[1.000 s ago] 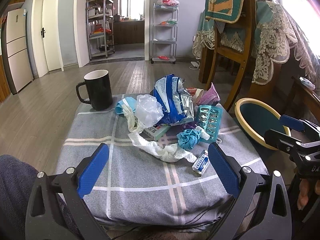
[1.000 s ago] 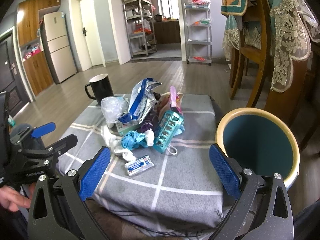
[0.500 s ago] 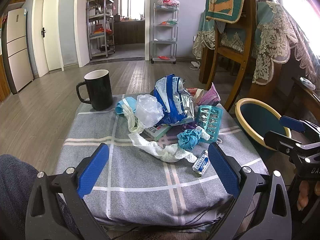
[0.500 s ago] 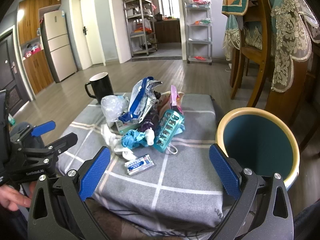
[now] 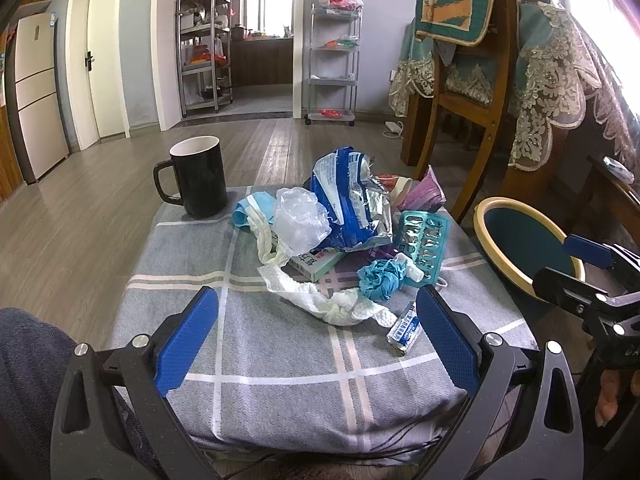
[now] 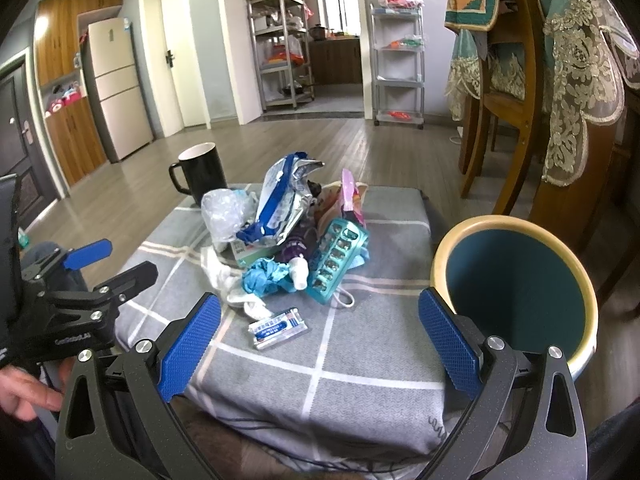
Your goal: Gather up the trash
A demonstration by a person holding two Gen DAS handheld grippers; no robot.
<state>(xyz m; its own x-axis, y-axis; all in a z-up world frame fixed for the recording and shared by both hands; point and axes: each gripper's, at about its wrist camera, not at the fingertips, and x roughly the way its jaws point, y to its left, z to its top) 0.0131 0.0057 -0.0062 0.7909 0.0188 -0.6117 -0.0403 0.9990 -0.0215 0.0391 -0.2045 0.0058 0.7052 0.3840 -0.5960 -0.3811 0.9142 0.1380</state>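
Both claws were spread wide and holding nothing: right gripper (image 6: 319,342), left gripper (image 5: 318,340). Closest trash was the small foil packet (image 6: 279,328), lying flat on the grey checked cushion (image 6: 360,364) just ahead of the right one, long axis running left-right. Looked like the right hand's job. Behind it sat the trash pile (image 6: 288,232), with the teal bin (image 6: 516,284) off to the right.

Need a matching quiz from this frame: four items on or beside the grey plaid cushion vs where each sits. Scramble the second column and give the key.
Things:
1. black mug
2. small blue-and-white packet
3. teal blister pack
4. bin

Places:
A. off the cushion, to its right
B. far left corner of the cushion
C. lying alone, nearest the grippers
D. leaning on the right side of the trash pile

Pairs: 1-B, 2-C, 3-D, 4-A
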